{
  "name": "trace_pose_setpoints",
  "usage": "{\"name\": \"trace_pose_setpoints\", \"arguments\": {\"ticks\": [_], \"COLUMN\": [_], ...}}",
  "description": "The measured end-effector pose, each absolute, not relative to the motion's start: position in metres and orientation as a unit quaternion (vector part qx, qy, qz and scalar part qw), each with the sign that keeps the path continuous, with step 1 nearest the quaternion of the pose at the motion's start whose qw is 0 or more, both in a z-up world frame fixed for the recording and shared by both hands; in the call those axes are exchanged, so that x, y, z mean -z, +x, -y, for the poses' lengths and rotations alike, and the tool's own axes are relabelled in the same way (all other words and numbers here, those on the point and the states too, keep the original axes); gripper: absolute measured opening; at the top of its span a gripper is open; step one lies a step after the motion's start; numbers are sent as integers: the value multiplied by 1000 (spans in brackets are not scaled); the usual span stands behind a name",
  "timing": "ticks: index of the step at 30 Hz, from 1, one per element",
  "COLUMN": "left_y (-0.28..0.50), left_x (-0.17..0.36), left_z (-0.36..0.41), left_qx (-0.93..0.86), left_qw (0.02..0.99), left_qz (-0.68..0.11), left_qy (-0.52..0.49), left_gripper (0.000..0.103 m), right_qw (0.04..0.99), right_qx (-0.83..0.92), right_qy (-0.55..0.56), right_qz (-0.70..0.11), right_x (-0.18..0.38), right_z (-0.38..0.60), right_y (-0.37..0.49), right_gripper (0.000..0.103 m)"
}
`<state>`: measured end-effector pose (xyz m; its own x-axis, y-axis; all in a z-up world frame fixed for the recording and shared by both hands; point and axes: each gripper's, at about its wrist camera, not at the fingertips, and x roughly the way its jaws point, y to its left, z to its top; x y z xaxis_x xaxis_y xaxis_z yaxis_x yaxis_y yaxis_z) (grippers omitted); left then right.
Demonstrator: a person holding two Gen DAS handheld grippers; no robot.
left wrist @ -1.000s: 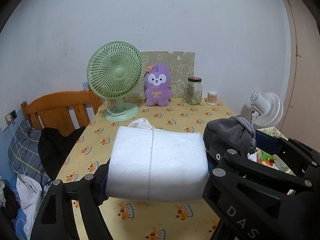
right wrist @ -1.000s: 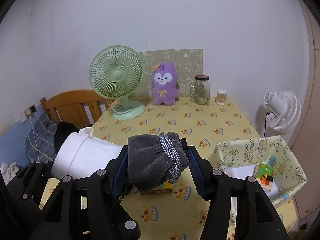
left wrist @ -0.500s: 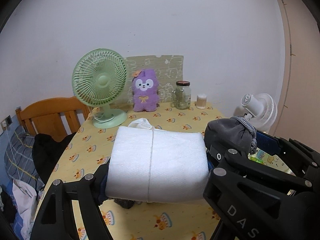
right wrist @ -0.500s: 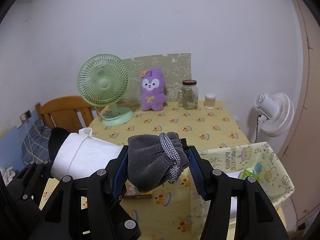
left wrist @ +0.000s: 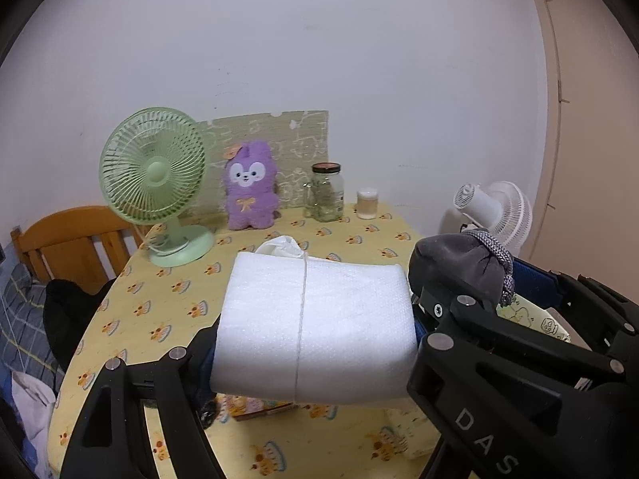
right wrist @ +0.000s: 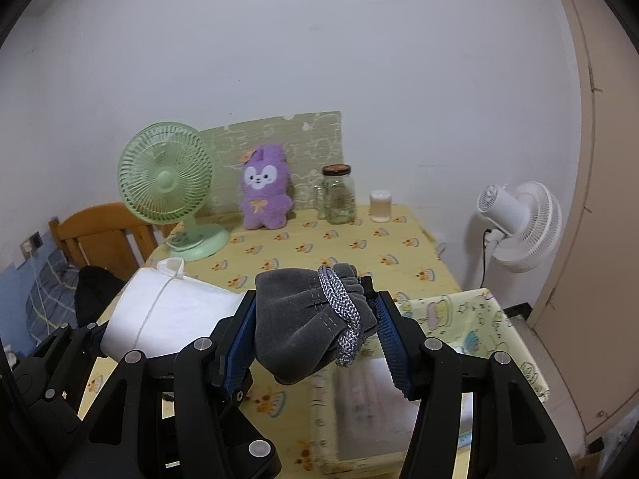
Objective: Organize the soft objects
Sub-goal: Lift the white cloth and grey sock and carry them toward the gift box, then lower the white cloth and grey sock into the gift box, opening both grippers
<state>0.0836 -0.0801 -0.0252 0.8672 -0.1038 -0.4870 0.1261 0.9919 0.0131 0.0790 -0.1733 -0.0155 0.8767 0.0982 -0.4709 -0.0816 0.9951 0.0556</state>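
Note:
My left gripper (left wrist: 315,339) is shut on a white foam bundle (left wrist: 319,327) tied with a thin string, held above the yellow table (left wrist: 359,239). Beside it on the right, my right gripper (right wrist: 315,331) is shut on a grey drawstring pouch (right wrist: 307,319) with a grey-white cord. The pouch (left wrist: 459,267) and the right gripper's frame show at the right of the left wrist view. The bundle (right wrist: 167,311) shows at the left of the right wrist view. A yellow patterned fabric bin (right wrist: 471,319) sits below and right of the pouch. A purple plush toy (right wrist: 265,191) stands at the table's far edge.
A green desk fan (right wrist: 167,183), a glass jar (right wrist: 339,195) and a small white pot (right wrist: 380,205) stand at the back by the wall. A white floor fan (right wrist: 519,223) is at the right. A wooden chair (right wrist: 100,235) with dark clothing is at the left.
Both grippers have drawn back from the table's far end and shifted right, still holding the bundle and the pouch. The fabric bin now lies closer under the right gripper.

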Motion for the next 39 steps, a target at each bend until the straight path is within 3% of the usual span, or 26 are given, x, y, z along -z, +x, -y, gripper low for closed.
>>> {"name": "trace_pose_setpoints", "arguments": {"ticks": [33, 39], "left_y": [107, 109], "left_x": [64, 69], "left_z": [175, 187], "left_qx": [149, 159], "left_qw": [940, 931], "left_qz": [-299, -312], "left_qy": [70, 107], "left_gripper": [82, 90], "right_qw": [959, 959], "right_qx": [34, 37], "right_qy": [42, 57], "right_qz": [-280, -276], "right_x": [58, 66], "right_z": [270, 279], "right_y": [84, 83], "right_gripper": [60, 60]}}
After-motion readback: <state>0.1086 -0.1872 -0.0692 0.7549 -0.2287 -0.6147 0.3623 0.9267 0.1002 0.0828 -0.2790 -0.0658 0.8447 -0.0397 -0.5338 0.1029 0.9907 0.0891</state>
